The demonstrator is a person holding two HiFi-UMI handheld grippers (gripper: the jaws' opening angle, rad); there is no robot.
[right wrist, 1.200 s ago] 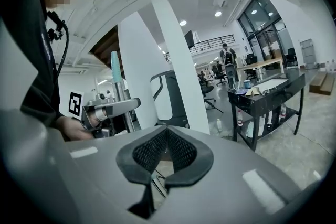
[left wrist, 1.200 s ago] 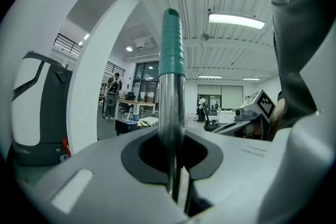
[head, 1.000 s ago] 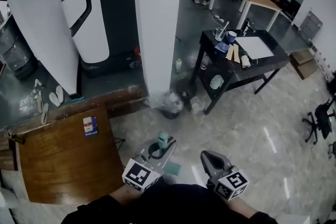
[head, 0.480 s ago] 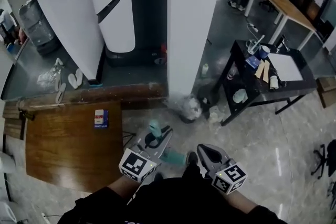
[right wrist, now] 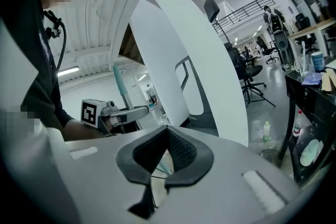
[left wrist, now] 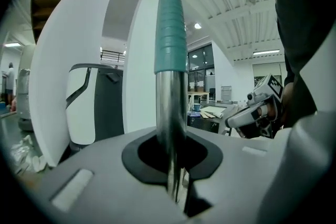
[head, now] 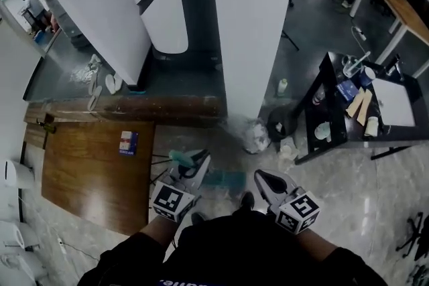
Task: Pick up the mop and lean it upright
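Note:
The mop's metal pole with a teal grip [left wrist: 170, 60] stands upright between the jaws of my left gripper [left wrist: 170, 157], which is shut on it. From the head view, the teal grip [head: 178, 157] pokes out left of my left gripper [head: 196, 164], and the teal mop head [head: 224, 179] lies on the floor just beyond. My right gripper [head: 263, 179] hangs beside it to the right, shut with nothing between its pads [right wrist: 181, 152]. The right gripper view shows the left gripper [right wrist: 128, 113] holding the pole [right wrist: 119, 84].
A broad white pillar [head: 251, 30] rises just ahead, with a crumpled bag [head: 256, 136] and a dark bin at its foot. A wooden table [head: 94, 177] stands at the left, a cluttered black table [head: 342, 124] at the right, and a white-and-black machine [head: 167, 3] behind.
Both grippers have travelled sideways with the person, and the mop has gone along in the left one. The pillar and wooden table now sit further right in the head view.

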